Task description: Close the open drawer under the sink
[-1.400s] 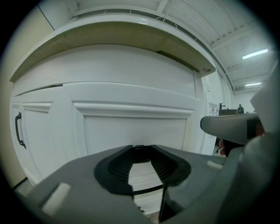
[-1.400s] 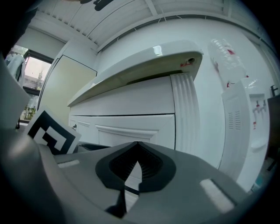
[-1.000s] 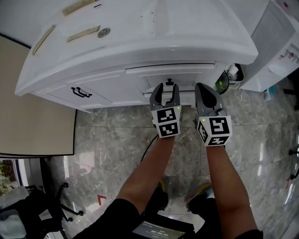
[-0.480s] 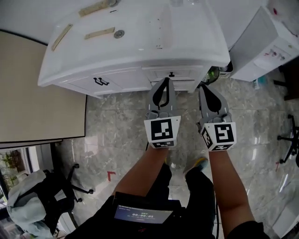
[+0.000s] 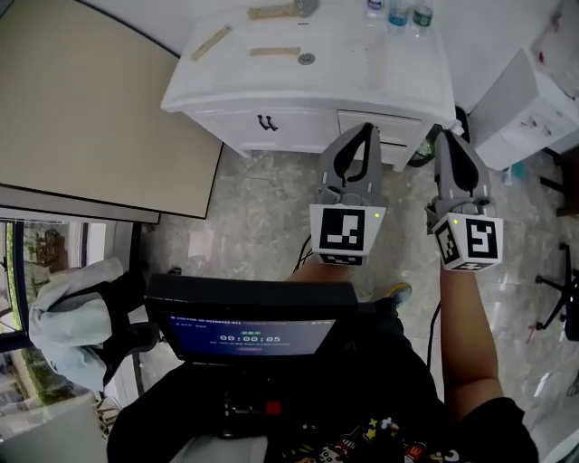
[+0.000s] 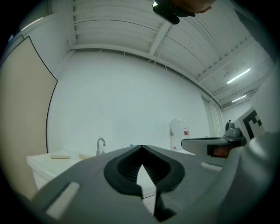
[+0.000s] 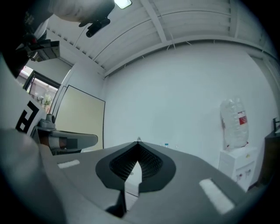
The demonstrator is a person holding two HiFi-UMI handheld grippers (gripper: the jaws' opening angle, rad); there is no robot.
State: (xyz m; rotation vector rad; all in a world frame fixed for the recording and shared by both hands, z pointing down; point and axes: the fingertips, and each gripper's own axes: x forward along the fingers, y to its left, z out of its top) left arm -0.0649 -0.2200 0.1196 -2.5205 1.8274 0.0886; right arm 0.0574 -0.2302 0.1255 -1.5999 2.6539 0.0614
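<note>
The white sink cabinet (image 5: 308, 90) stands at the far side of the marble floor. Its drawer front (image 5: 398, 127) at the right looks flush with the cabinet face. My left gripper (image 5: 366, 128) is shut with nothing in it and hangs in the air in front of the drawer, well clear of it. My right gripper (image 5: 450, 137) is also shut and empty, beside the cabinet's right corner. In the left gripper view the closed jaws (image 6: 141, 147) point over the sink top and faucet (image 6: 100, 144). The right gripper view shows closed jaws (image 7: 138, 141) aimed at a bare white wall.
A beige panel (image 5: 90, 99) stands to the left. A white water dispenser (image 5: 534, 99) sits right of the cabinet, also in the right gripper view (image 7: 236, 127). Bottles (image 5: 393, 14) stand on the counter. A chair with a pale jacket (image 5: 77, 325) is at the lower left.
The person has stepped back from the cabinet, which now looks smaller and farther. Both shut grippers have come away from the drawer front and risen.
</note>
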